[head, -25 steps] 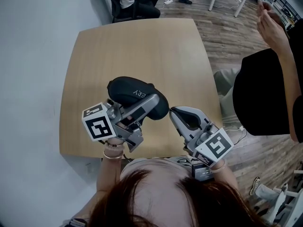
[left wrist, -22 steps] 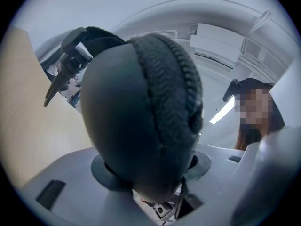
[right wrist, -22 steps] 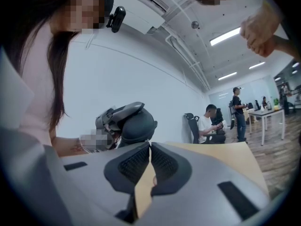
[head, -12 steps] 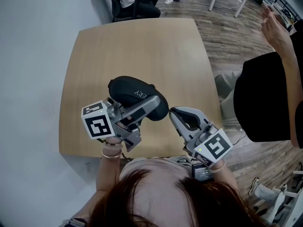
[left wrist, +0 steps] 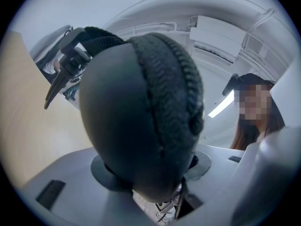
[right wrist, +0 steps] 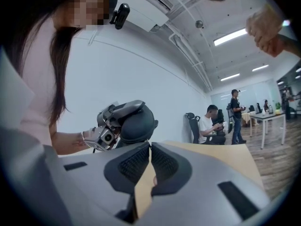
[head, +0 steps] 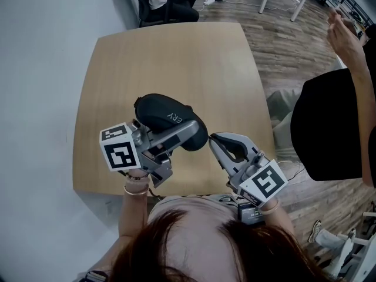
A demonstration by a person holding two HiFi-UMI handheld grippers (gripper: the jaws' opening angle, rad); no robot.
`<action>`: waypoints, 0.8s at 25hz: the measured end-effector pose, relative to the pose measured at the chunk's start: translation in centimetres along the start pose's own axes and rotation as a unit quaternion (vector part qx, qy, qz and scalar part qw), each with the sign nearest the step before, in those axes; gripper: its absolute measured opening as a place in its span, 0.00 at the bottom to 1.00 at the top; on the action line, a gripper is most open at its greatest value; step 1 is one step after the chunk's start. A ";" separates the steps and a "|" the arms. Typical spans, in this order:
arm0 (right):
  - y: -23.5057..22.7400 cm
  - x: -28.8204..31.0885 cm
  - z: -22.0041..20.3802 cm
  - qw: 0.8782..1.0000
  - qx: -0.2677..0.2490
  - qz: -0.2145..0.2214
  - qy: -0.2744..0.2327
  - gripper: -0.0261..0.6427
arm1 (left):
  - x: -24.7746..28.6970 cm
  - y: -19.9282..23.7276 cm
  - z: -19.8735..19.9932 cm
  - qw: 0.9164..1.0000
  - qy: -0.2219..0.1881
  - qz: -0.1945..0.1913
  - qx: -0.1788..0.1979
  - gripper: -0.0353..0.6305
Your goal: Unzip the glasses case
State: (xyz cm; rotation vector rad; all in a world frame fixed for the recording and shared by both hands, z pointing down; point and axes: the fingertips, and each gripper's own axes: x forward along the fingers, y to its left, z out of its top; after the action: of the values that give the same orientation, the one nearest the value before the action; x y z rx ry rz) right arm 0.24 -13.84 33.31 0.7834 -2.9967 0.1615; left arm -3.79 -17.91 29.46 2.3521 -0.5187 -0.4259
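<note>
Head view showed the wearer's hair [head: 194, 245] nearest, with both grippers just beyond it. The left gripper [head: 187, 131] was clamped across one end of the black glasses case [head: 163, 111], its jaws pressing on the case from both sides. The left gripper view showed the closed zipper [left wrist: 165, 93] running up the middle of the case and a metal clip [left wrist: 62, 75] hanging at the far end. The right gripper [head: 214, 140] sat just beside the case with its jaws pressed together on nothing. The case was over the near part of the wooden table [head: 176, 51]; whether it touched the top could not be told. A person in black [head: 329, 128] stood beside the table's right edge.
</note>
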 end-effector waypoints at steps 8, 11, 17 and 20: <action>-0.2 0.1 -0.3 1.000 -0.005 -0.005 0.019 0.07 | 0.1 -0.1 -0.3 1.000 0.022 -0.001 0.003 0.43; -0.4 0.1 -0.6 1.000 -0.009 -0.008 0.024 0.07 | 0.1 0.0 -0.5 1.000 0.028 -0.003 0.001 0.43; -0.2 0.0 -0.7 1.000 -0.012 -0.003 0.022 0.07 | 0.1 -0.2 -0.9 0.999 0.043 -0.005 0.001 0.43; 0.0 0.0 -0.9 1.000 -0.015 -0.003 0.023 0.07 | 0.1 -0.2 -1.2 0.999 0.053 -0.003 0.005 0.43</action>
State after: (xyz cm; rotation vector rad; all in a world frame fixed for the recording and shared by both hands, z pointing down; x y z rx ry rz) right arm 0.23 -13.80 34.18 0.7745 -2.9459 0.1311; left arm -3.16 -17.16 30.13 2.3704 -0.4660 -0.3007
